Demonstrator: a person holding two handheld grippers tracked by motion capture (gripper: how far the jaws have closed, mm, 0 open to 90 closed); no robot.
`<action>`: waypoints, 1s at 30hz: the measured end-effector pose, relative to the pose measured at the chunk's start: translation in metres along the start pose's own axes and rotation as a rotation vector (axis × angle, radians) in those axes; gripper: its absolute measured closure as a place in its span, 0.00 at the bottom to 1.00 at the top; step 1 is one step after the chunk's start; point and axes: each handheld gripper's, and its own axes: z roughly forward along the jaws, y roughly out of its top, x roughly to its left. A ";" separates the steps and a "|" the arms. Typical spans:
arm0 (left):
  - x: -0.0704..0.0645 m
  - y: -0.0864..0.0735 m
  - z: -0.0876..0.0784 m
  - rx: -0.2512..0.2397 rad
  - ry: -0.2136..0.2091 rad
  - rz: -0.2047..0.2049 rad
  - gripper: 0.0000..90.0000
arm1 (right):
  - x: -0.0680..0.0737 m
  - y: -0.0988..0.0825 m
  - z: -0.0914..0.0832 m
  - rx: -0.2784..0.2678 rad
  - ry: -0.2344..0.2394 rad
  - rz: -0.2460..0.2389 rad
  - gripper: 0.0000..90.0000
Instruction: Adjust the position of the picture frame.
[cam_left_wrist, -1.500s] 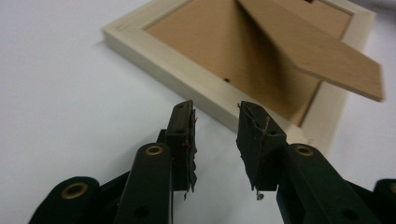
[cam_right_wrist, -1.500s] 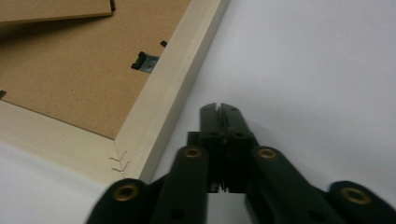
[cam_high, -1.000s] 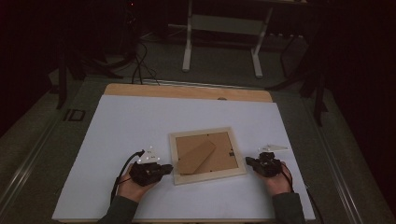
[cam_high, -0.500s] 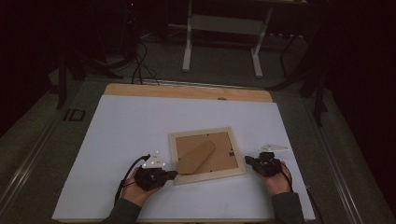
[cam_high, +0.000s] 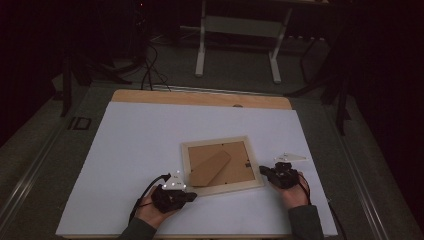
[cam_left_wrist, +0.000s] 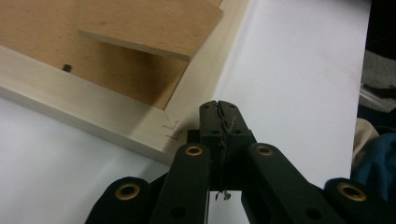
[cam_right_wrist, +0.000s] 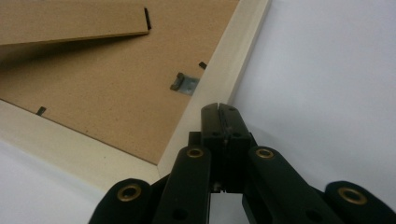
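A person at the near edge of the white table (cam_high: 130, 150) holds a gripper in each hand, both with jaws pressed fully together and holding nothing. The left gripper (cam_left_wrist: 219, 106) noses up to the near-left corner of a pale wooden picture frame (cam_high: 221, 166) lying face down mid-table; the right gripper (cam_right_wrist: 219, 108) sits against the frame's right rail. Above the brown backing board (cam_right_wrist: 107, 93), the easel stand (cam_high: 210, 168) is propped open. A shove from either closed tip would likely skid the light frame across the slick surface, or twist it out of square.
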 end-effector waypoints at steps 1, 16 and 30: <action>0.000 0.000 0.000 0.000 0.000 0.000 1.00 | 0.000 0.000 0.000 -0.001 0.000 -0.003 1.00; -0.003 -0.002 0.009 0.063 0.040 0.042 1.00 | 0.007 0.003 0.002 -0.012 0.023 -0.027 1.00; 0.001 -0.002 0.008 0.059 0.067 0.029 1.00 | 0.008 0.003 0.003 -0.009 0.025 -0.033 1.00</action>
